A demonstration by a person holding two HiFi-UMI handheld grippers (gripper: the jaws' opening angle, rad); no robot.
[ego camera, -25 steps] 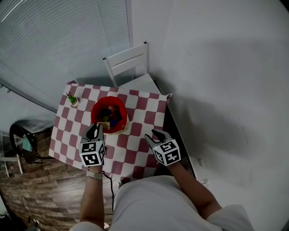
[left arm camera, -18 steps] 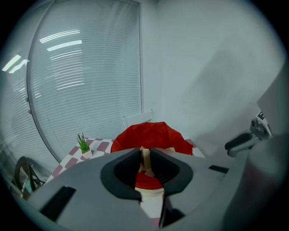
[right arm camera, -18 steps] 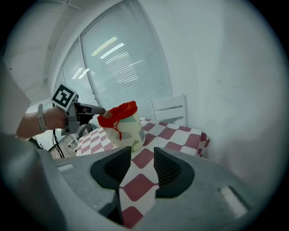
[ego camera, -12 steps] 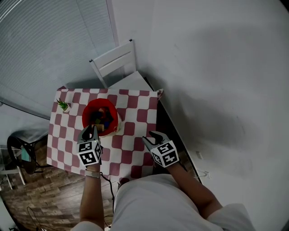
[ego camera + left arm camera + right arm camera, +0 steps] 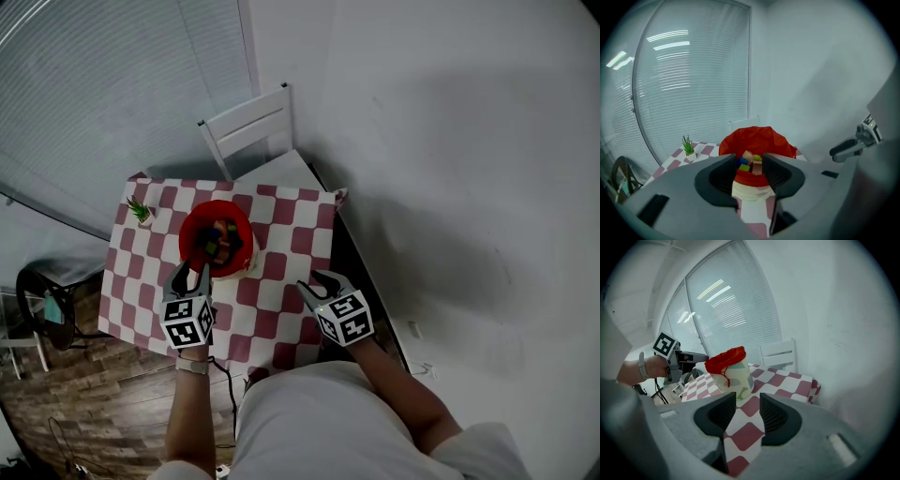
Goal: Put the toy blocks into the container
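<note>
The left gripper (image 5: 750, 169) is hovering at the near rim of the container (image 5: 764, 138), mid-frame in its own view. Its fingers have just been opening and nothing is sitting between them. The toy blocks (image 5: 747, 159) are lying inside. It should be backing off without snagging the red lining. The right gripper (image 5: 747, 405), fingers spread and empty, is tilting down over the checkered bench (image 5: 272, 314).

- I see the container (image 5: 185, 234) standing on the tabletop (image 5: 281, 281), left of its middle and nearer the far edge.
- The toy blocks (image 5: 220, 242) lie inside it.
- A small potted plant (image 5: 141, 210) sits left of the container, by the far left corner.
- A chair (image 5: 251, 131) stands behind the tabletop.
- Off the left edge, on the floor (image 5: 112, 394), stands what may be a stool (image 5: 42, 305).
</note>
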